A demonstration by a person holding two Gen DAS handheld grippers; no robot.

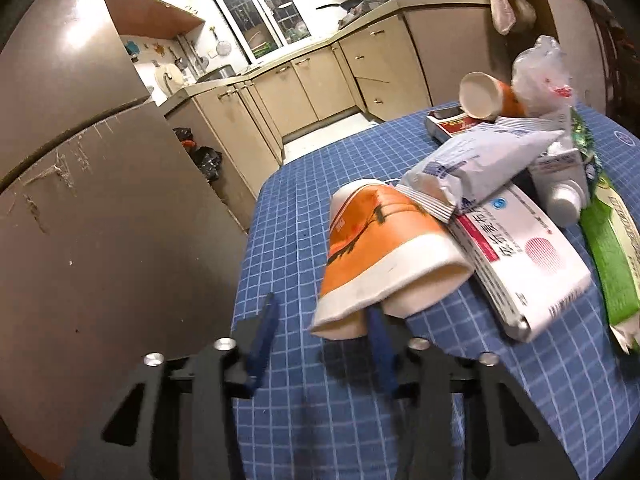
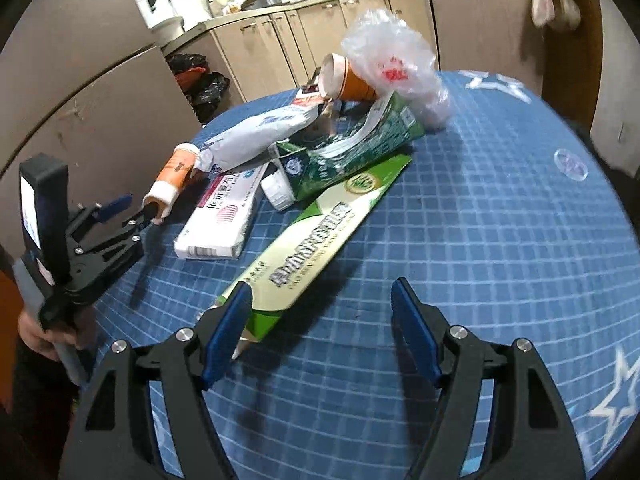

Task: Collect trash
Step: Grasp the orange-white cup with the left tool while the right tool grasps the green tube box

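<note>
On the blue checked surface (image 2: 480, 220), trash lies piled. Left gripper (image 1: 324, 320) stands part-open, one finger inside the tipped orange paper cup (image 1: 380, 248). Right gripper (image 2: 320, 320) stands wide, empty, beside the green carton (image 2: 320, 224)

Left gripper's right finger (image 1: 380, 340) tip hidden inside the orange paper cup (image 1: 384, 248) mouth. Green box (image 1: 612, 256) cut by left-wrist frame edge. Red pack (image 1: 452, 122) mostly covered by the far cup (image 1: 486, 96). Hand (image 2: 44, 332) blurred, half cropped. Box print unreadable.
</note>
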